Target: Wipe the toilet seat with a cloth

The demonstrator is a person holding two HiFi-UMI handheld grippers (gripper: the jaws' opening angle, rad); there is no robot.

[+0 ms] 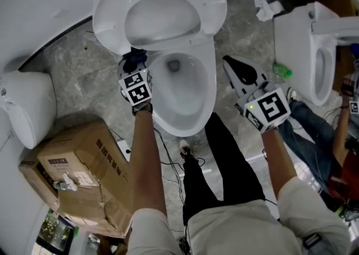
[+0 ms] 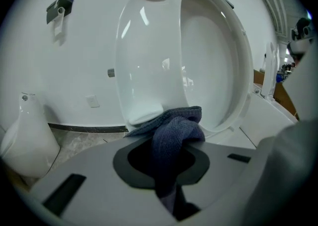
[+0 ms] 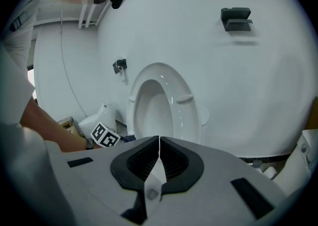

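Place: mock restroom / test space, not a home bath.
Fixtures: centre toilet (image 1: 193,100), second toilet (image 1: 297,41) at right edge, white ceramic fixture (image 1: 28,108) at left, all close together.
Floor: grey marble-look tiles (image 1: 95,80).
Clutter: taped cardboard box (image 1: 78,164) lower left, loose cables (image 1: 168,156).

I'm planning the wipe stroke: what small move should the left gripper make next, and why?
Probably ease the left gripper forward until its dark blue knitted cloth presses on the raised white plastic toilet seat: the cloth is clamped in the jaws and bunched right beside the seat's lower edge, with contact unclear.
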